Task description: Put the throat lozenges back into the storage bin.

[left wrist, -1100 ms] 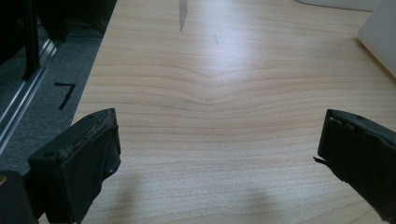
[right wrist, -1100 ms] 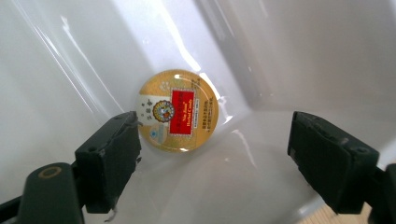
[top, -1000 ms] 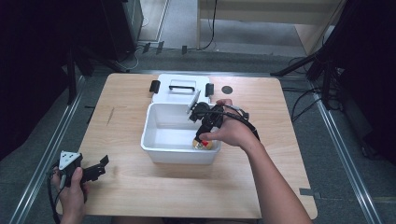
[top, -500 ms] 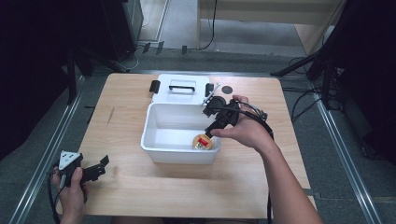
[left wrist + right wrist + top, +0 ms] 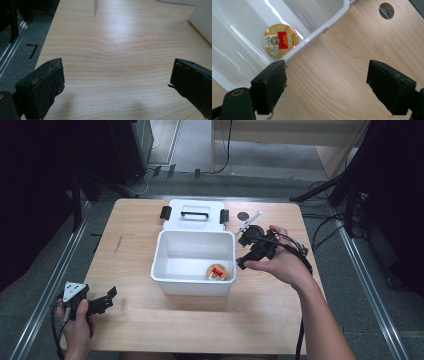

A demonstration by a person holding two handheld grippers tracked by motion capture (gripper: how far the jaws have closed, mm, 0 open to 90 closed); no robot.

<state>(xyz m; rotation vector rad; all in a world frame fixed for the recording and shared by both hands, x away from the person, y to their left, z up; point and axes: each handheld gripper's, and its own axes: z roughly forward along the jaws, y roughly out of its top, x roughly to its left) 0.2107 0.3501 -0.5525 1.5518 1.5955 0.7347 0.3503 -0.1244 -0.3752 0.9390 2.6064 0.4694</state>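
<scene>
A round gold tin point(image 5: 216, 271) with a red label lies flat on the floor of the white bin point(image 5: 194, 286), near its front right corner. The same tin point(image 5: 280, 40) also shows in the right gripper view, just inside the bin wall point(image 5: 322, 30). My right gripper point(image 5: 242, 253) hovers over the table just right of the bin, open with nothing between its jaws point(image 5: 327, 85). At the table's front left corner my left gripper point(image 5: 109, 300) is held low and open, with bare wood between its jaws point(image 5: 117, 82).
The bin's white lid point(image 5: 195, 213) with black latches lies flat behind the bin. A round hole point(image 5: 243, 215) sits in the tabletop at the back right. Black cable trails from the right hand. Bare wood lies in front of the bin.
My right gripper has drawn out of the bin, moving right and slightly up, and now hangs beside it. The tin stays on the bin's floor. The left gripper has kept still.
</scene>
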